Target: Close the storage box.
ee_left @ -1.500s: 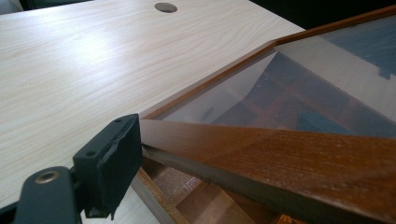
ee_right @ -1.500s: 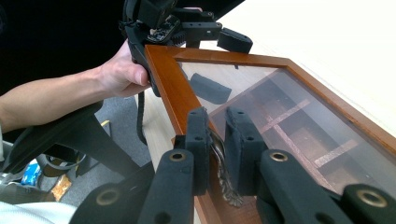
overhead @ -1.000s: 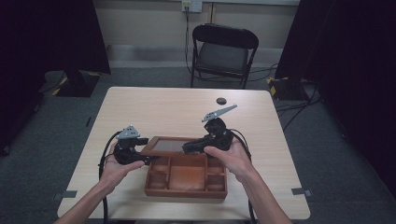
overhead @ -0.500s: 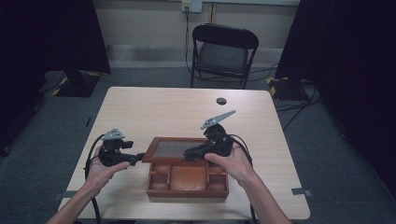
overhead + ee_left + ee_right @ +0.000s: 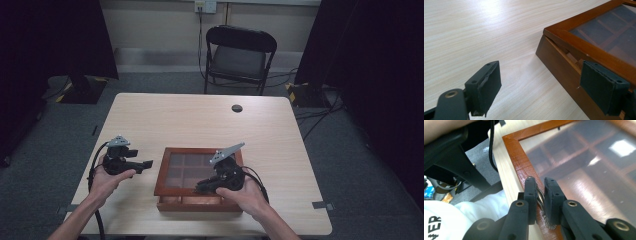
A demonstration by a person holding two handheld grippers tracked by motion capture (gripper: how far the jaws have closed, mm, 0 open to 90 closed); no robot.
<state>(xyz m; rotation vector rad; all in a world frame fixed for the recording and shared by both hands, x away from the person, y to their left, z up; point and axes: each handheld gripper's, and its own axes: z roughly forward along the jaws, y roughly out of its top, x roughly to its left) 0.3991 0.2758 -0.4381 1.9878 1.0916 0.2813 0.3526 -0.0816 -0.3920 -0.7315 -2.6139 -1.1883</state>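
Pinching down on a small metal knob (image 5: 540, 196) at the front rail of the lid (image 5: 199, 170), the right gripper (image 5: 205, 187) has its jaws drawn narrow, with the shiny, ridged fitting caught between the pads. That's the handle of a wooden box (image 5: 197, 202) with a glass-paned lid, sitting near the front edge of the table (image 5: 200, 117), about midway along it. The lid is nearly down: the left gripper view shows a thin wedge of gap between frame and base at the near corner, so it isn't seated flat yet.

Over on the left, the left gripper (image 5: 146, 165) hovers just beside the box's left side, apart from it, jaws spread wide with nothing between them.

How will this thing handle? The box looks stiff and fairly solid, probably heavy enough to stay put on the table while the lid swings. The pane is the fragile part, so letting the lid drop looks like a bad idea; easing it down by the knob seems the safer way. That knob is small and polished, likely slippery, and a narrow pinch could slide off it. The wooden frame is the better place for a second hold, and the base's side wall suits the free gripper for steadying. Dividers show through the glass; I can't tell if the compartments hold anything.
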